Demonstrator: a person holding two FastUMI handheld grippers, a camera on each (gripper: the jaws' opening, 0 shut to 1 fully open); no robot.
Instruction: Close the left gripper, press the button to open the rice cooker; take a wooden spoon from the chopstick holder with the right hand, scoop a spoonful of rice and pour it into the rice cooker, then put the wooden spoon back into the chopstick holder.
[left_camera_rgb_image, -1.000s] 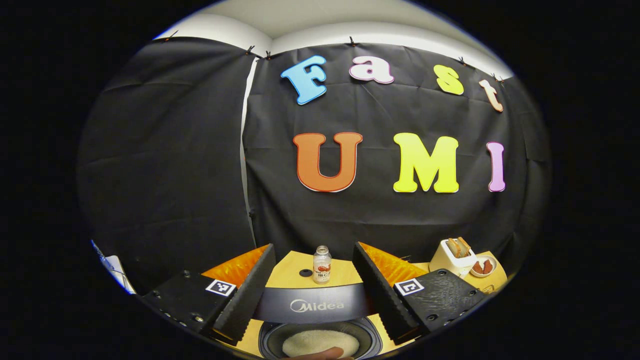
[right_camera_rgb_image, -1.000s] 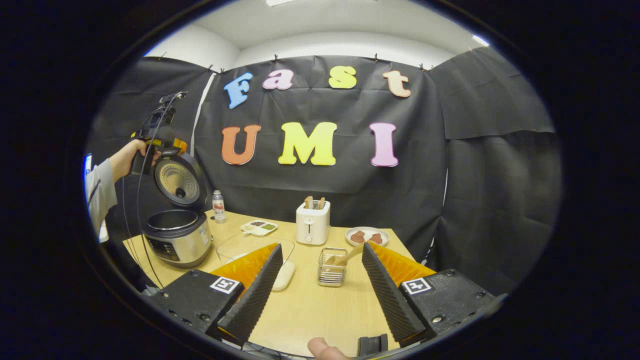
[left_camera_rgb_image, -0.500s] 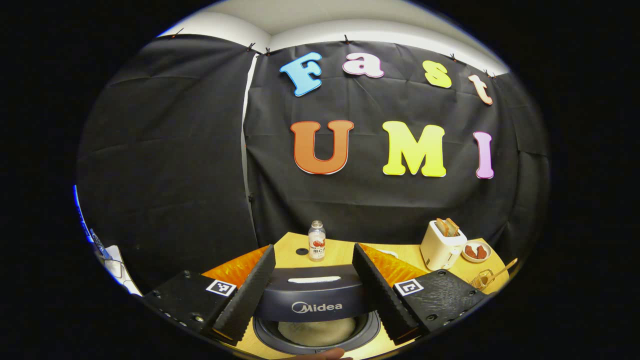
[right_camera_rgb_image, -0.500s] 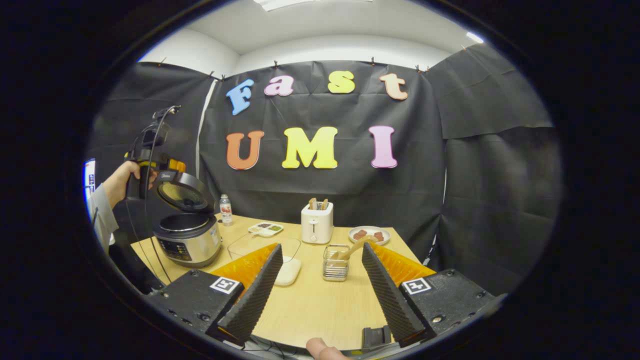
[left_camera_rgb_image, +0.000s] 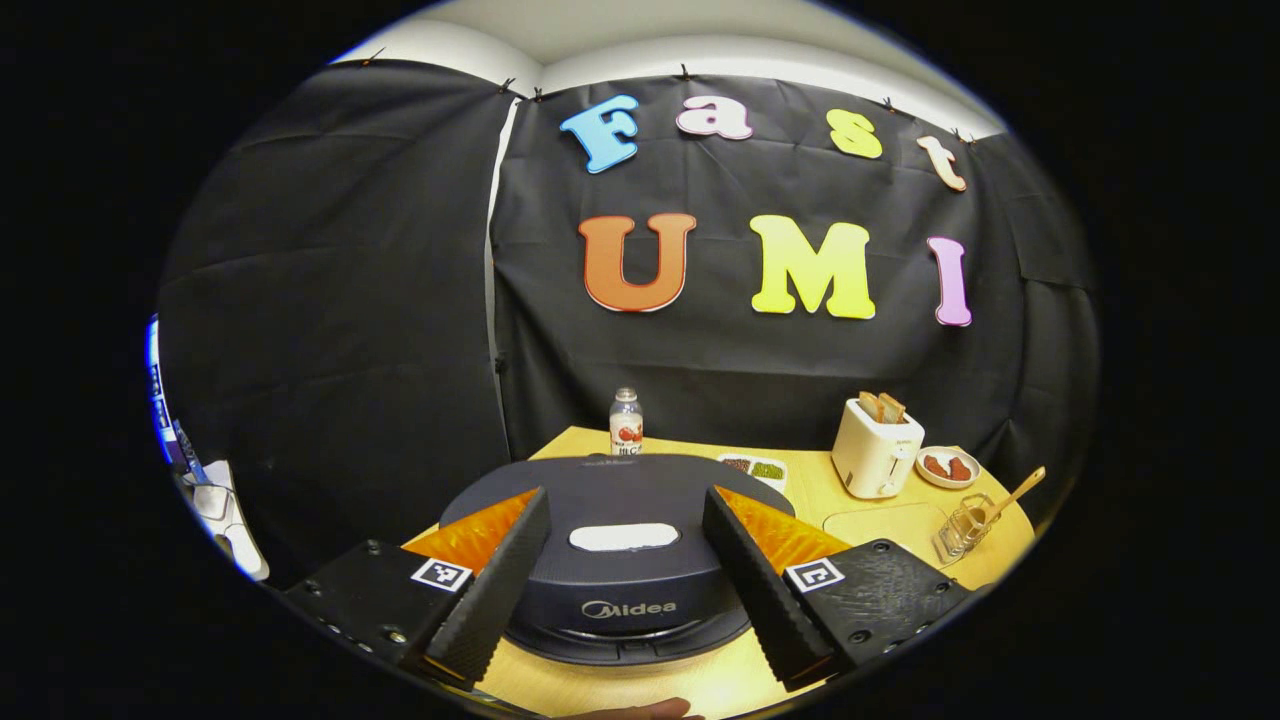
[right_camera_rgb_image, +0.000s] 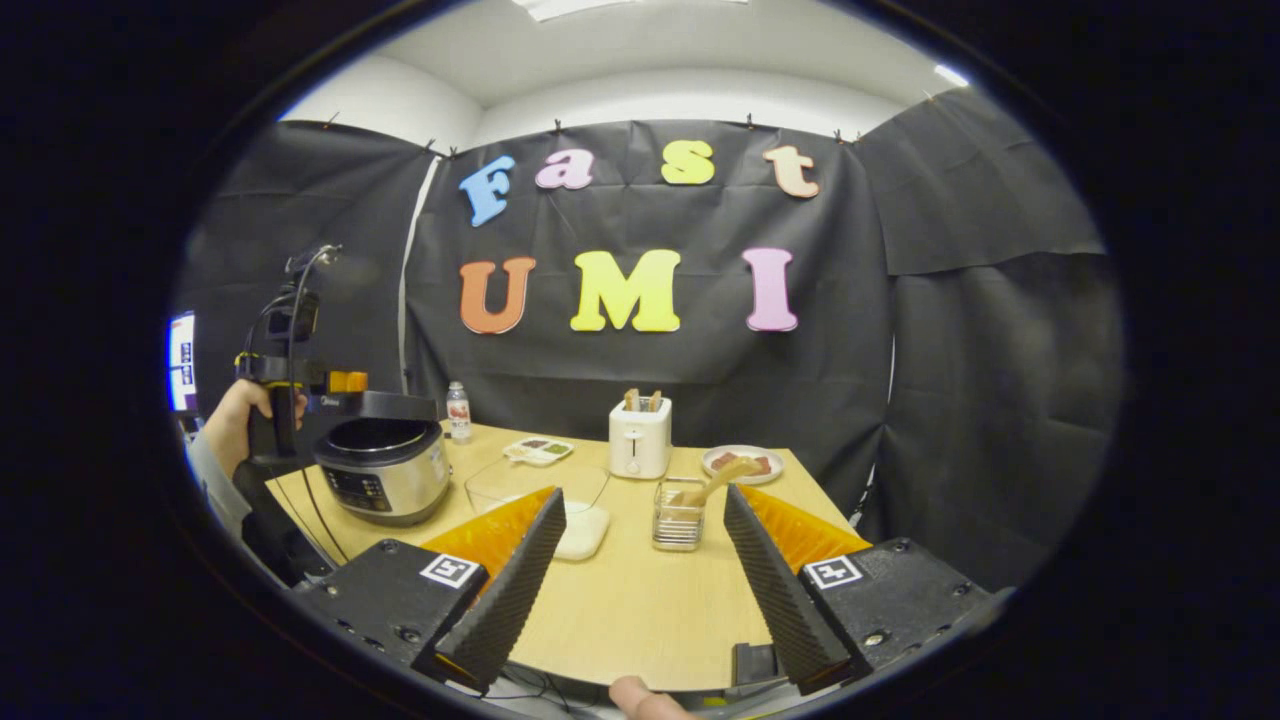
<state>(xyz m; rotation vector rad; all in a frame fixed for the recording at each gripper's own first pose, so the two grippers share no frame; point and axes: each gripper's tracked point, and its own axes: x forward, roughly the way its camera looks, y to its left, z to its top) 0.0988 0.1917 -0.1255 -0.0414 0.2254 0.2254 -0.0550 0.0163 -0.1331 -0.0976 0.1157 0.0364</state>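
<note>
over rice cooker (left_camera_rgb_image: 620, 560), left gripper (left_camera_rgb_image: 620, 585)

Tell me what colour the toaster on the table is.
The toaster is white or cream, with slices of toast sticking out on top; it shows best in the right gripper view.

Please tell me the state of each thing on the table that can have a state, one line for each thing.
rice cooker lid: lowered, nearly shut
wooden spoon: standing tilted in the chopstick holder
toaster: bread slices in the slots
left gripper: open
right gripper: open, holding nothing
</note>
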